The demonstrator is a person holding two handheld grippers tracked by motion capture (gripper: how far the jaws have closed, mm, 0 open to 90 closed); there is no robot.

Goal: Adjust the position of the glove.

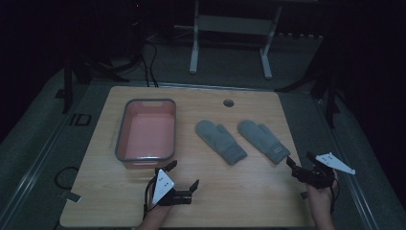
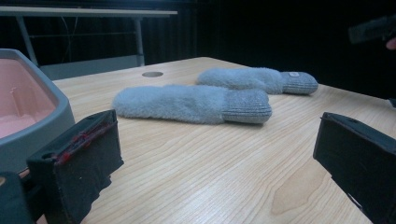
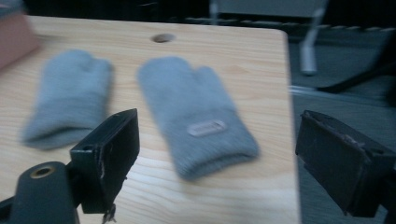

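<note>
Your right gripper point(image 1: 299, 162) sits lower right, jaws wide, empty, just beside the right mitten point(image 1: 264, 140) at centre right; your left gripper point(image 1: 183, 175), lower centre, gapes wide below the pink tub point(image 1: 125, 115).

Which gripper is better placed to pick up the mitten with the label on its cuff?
Probably the right gripper: open, pointing at the labelled mitten's cuff just ahead. The left gripper sits by the pink tub, nearer the other mitten.
</note>
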